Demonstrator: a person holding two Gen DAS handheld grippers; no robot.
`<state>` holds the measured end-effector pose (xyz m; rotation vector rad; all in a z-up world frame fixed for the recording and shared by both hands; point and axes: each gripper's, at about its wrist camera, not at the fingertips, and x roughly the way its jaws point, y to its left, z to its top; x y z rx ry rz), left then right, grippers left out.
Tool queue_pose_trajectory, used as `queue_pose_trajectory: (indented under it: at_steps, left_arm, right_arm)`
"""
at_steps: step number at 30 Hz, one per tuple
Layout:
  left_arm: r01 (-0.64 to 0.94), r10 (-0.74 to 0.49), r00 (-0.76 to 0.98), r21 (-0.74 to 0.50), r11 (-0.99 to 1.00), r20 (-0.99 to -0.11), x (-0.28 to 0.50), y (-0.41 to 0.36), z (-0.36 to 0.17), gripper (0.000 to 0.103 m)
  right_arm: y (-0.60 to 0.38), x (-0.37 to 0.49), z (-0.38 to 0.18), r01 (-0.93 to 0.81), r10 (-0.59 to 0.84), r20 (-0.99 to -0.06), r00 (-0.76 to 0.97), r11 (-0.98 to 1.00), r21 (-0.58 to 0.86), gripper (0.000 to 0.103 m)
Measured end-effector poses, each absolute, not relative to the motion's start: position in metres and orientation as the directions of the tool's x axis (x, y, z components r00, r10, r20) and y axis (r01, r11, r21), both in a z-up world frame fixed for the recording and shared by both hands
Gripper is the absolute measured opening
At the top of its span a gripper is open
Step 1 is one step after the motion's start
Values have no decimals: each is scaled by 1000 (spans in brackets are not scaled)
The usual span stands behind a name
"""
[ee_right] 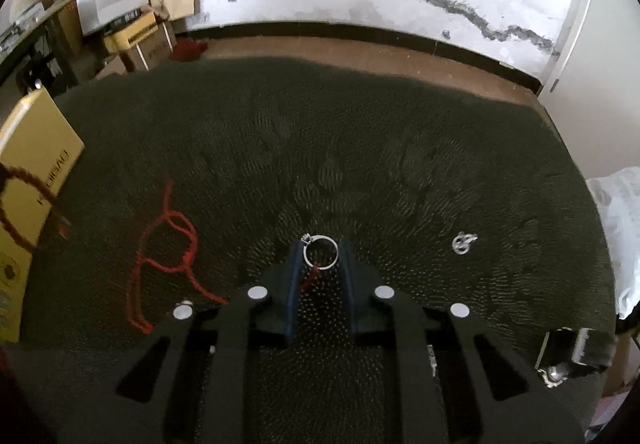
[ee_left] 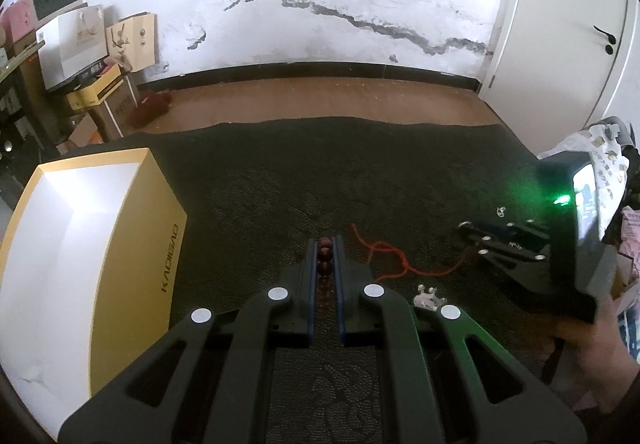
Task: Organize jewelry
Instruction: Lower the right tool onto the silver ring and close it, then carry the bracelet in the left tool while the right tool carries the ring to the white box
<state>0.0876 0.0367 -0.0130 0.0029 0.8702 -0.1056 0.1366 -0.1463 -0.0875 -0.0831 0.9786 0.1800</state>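
Observation:
My left gripper [ee_left: 325,242] is shut on a dark red bead bracelet [ee_left: 325,255], whose beads sit in a row between the pads, just right of the open yellow box [ee_left: 132,244]. The bracelet's loop [ee_right: 16,200] shows blurred in front of that box in the right wrist view. My right gripper [ee_right: 321,250] is shut on a silver ring [ee_right: 321,240] lying flat on the dark mat, both pads against its rim. A red cord [ee_right: 168,244] lies looped on the mat to its left. The right gripper [ee_left: 468,238] also appears at the far right of the left wrist view.
A silver crown-shaped piece [ee_left: 430,298] lies beside my left gripper. A small silver charm [ee_right: 464,242] rests on the dark green mat [ee_right: 360,144] to the right of the ring. Boxes and bags [ee_left: 100,56] stack at the back left. A white door [ee_left: 560,44] stands on the right.

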Motion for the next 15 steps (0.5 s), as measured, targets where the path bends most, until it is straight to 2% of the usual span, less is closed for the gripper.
queue_pose_trajectory:
  at_steps: [15]
  left_arm:
    - [38,-58,695,-44,998,-717,62,72,30,7]
  right_arm:
    - [-95,72,40,-308,259,-685,681,950,53,19]
